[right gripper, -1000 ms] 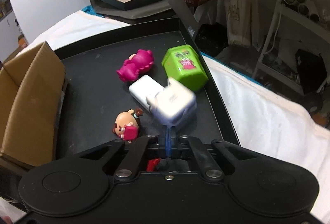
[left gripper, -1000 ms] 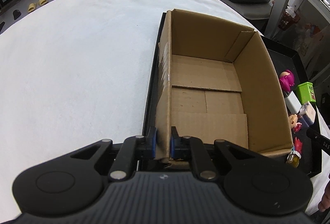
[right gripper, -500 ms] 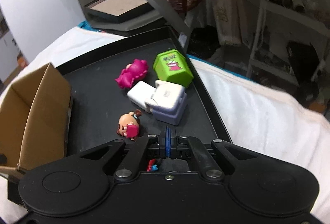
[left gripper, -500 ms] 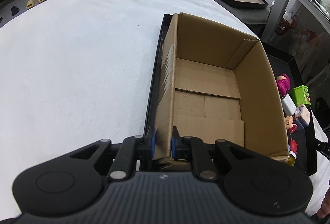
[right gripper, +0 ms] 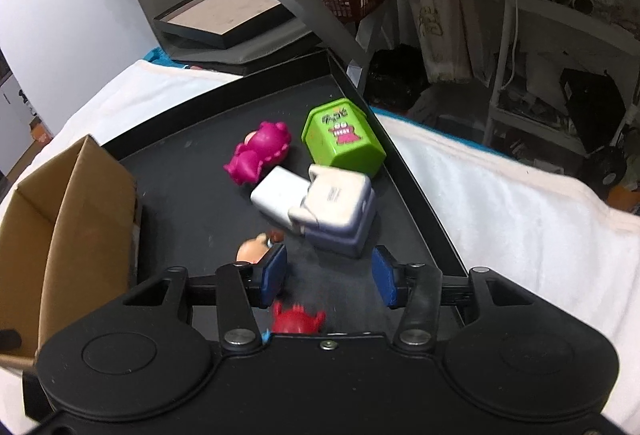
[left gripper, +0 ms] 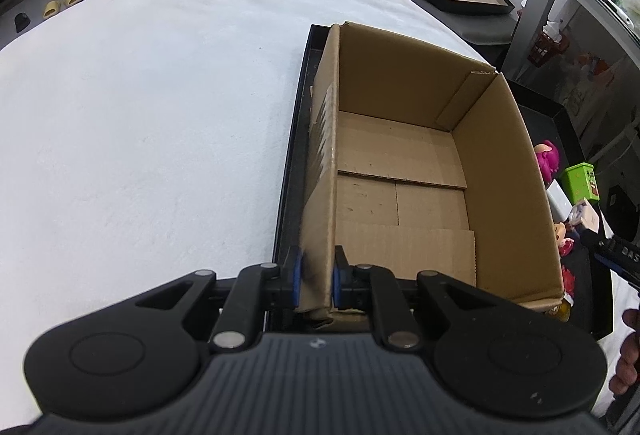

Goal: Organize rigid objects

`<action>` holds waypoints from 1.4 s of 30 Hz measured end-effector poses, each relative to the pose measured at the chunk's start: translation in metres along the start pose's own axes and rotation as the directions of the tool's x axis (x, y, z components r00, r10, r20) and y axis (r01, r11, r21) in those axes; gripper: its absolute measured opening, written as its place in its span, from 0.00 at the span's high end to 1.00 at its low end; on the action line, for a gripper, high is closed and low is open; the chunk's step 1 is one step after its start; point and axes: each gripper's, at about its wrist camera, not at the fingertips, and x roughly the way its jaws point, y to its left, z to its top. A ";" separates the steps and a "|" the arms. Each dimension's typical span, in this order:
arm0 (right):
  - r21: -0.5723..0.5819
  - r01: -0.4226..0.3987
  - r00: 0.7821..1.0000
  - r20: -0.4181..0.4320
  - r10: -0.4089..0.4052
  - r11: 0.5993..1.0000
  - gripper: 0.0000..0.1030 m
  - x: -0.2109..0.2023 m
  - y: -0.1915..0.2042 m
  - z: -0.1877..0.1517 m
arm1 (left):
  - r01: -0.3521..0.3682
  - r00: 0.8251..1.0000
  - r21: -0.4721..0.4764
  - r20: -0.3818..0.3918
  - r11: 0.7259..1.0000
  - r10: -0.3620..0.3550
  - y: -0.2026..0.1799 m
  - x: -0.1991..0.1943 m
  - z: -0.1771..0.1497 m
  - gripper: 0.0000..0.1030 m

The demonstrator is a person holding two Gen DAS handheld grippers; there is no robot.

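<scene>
Since a second ago, my right gripper (right gripper: 330, 277) has let the white and lilac block toy (right gripper: 334, 213) go: it was pinched and blurred just in front of the camera then, and now it sits on the black tray (right gripper: 416, 187), leaning against the white flat block (right gripper: 276, 191). The jaws are opening with nothing between them, the block toy just ahead of the pads. The left view has barely shifted.

My left gripper (left gripper: 314, 281) is clenched on the near corner of the cardboard box (left gripper: 496, 171), one pad outside the wall and one inside. The box is empty, so none of the toys are stowed yet.

Taking the box as the landmark: the toys all lie on the tray on its right side. The pink figure (right gripper: 260, 153) and the green cube (right gripper: 342, 137) are furthest from my gripper, the small doll (right gripper: 256, 249) is nearest the box wall, and a red figure (right gripper: 298, 319) lies under the gripper.

I judge the step is a re-grasp of the block toy. To do it well I'd let the jaws open wide, centre them on its flat sides, and go in low so the pads don't ride up its edges. I'd avoid catching the flat block with it.

Both grippers tilt steeply downward; the left holds the box steady, which should keep it from sliding when toys drop in.
</scene>
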 end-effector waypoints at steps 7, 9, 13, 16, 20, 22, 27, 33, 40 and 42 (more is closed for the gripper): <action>-0.010 0.012 1.000 0.002 -0.012 1.000 0.48 0.017 0.008 0.005 | -0.001 1.000 0.009 0.004 1.000 0.001 -0.001 -0.001 -0.001 0.87; -0.017 0.024 1.000 0.004 -0.024 1.000 0.44 0.019 0.011 0.006 | -0.001 1.000 0.007 0.004 1.000 0.000 0.000 -0.001 -0.001 0.87; -0.029 0.059 0.998 0.003 -0.059 0.998 0.39 0.027 0.016 0.010 | -0.004 1.000 0.011 0.005 1.000 0.004 -0.001 -0.001 -0.001 0.87; -0.040 0.100 0.995 0.015 -0.100 0.994 0.55 0.031 0.017 0.012 | -0.018 1.000 0.013 0.004 1.000 0.018 -0.002 0.000 0.000 0.87; -0.056 0.105 0.994 0.019 -0.104 0.993 0.56 0.024 0.017 0.012 | -0.035 0.999 0.016 0.011 0.999 0.034 -0.005 0.001 0.000 0.88; -0.070 0.107 0.994 0.027 -0.106 0.992 0.57 0.017 0.018 0.011 | -0.039 0.999 0.021 0.014 0.999 0.039 -0.007 0.000 -0.001 0.88; -0.087 0.085 0.996 0.035 -0.082 0.993 0.60 0.001 0.022 0.014 | -0.041 0.999 0.026 0.012 0.999 0.040 -0.009 -0.002 -0.002 0.87; -0.110 0.057 0.997 0.057 -0.051 0.992 0.60 -0.018 0.032 0.017 | -0.039 0.999 0.023 0.013 0.999 0.039 -0.008 -0.004 0.000 0.87; -0.140 0.020 0.997 0.077 -0.009 0.990 0.60 -0.040 0.051 0.024 | -0.027 1.000 0.018 0.010 0.999 0.027 -0.007 -0.003 0.001 0.86; -0.146 0.009 0.997 0.083 0.003 0.989 0.60 -0.045 0.057 0.026 | -0.020 1.000 0.016 0.009 1.000 0.020 -0.005 -0.003 0.001 0.86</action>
